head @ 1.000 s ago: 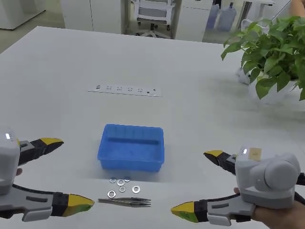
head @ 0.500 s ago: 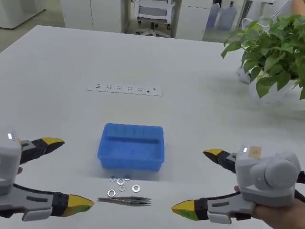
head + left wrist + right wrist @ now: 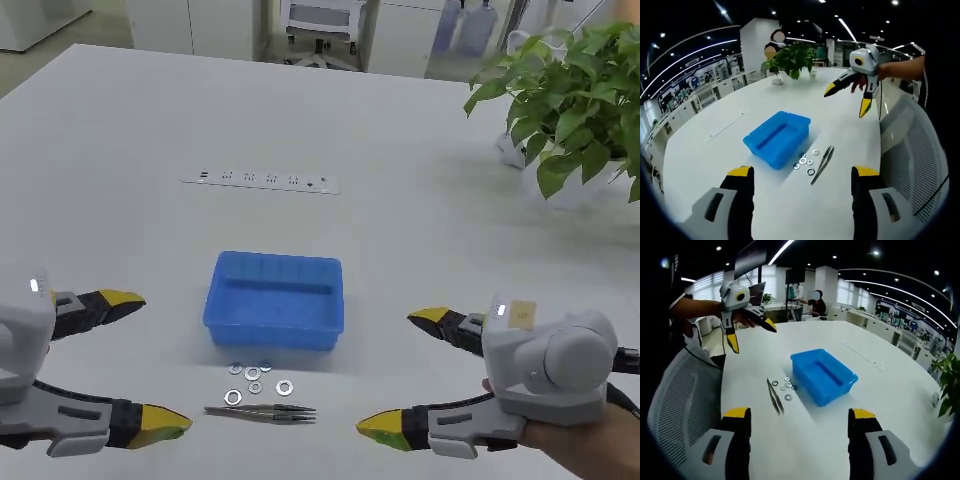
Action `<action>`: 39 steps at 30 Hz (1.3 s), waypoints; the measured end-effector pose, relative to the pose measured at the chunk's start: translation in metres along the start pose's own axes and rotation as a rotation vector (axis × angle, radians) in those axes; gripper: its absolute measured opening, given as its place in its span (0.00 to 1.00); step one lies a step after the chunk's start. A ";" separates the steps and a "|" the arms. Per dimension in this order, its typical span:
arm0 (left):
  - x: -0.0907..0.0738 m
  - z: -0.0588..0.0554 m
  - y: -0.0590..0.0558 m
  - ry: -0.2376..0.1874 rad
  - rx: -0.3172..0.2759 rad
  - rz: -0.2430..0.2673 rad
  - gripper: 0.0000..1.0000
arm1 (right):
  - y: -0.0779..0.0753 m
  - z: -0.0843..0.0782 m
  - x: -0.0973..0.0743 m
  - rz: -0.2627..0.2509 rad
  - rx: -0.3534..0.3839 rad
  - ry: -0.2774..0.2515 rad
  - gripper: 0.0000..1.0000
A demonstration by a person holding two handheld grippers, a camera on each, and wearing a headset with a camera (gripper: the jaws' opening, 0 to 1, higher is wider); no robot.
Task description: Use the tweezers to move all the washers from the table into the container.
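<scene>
A blue container (image 3: 275, 299) sits on the white table, also in the left gripper view (image 3: 777, 137) and the right gripper view (image 3: 823, 375). Several small silver washers (image 3: 256, 381) lie just in front of it, with metal tweezers (image 3: 260, 411) lying flat beyond them toward me. My left gripper (image 3: 140, 362) hovers open at the left, well clear of the tweezers. My right gripper (image 3: 405, 372) hovers open at the right, empty too. The washers (image 3: 806, 162) and tweezers (image 3: 822, 163) lie ahead between the left jaws; likewise washers (image 3: 784, 387) and tweezers (image 3: 775, 396) for the right.
A white power strip (image 3: 261, 182) lies beyond the container. A potted green plant (image 3: 570, 100) stands at the table's far right. Chairs stand past the far edge. The table edge and a mesh chair back (image 3: 680, 405) are close behind the grippers.
The head camera has tipped slightly, shifting the scene up. Both grippers stay open and have drifted a little inward; tweezers and washers have not moved.
</scene>
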State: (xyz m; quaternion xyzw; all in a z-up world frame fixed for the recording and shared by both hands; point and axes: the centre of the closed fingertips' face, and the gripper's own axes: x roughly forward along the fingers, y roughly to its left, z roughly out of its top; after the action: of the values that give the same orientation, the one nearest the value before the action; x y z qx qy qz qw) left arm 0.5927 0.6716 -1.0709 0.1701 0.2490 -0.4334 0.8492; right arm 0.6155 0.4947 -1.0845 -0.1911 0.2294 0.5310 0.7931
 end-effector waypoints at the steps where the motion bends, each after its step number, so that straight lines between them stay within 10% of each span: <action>1: 0.001 -0.001 -0.001 0.004 0.002 -0.006 0.84 | 0.001 0.000 0.001 0.004 -0.005 0.001 0.79; 39: 0.053 -0.051 -0.026 0.212 0.206 -0.277 0.30 | 0.043 -0.024 0.068 0.307 -0.301 0.165 0.31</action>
State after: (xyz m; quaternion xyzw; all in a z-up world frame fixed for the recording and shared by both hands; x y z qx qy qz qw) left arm 0.5838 0.6478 -1.1452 0.2647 0.3124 -0.5491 0.7286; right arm 0.5937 0.5485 -1.1451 -0.3128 0.2381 0.6563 0.6440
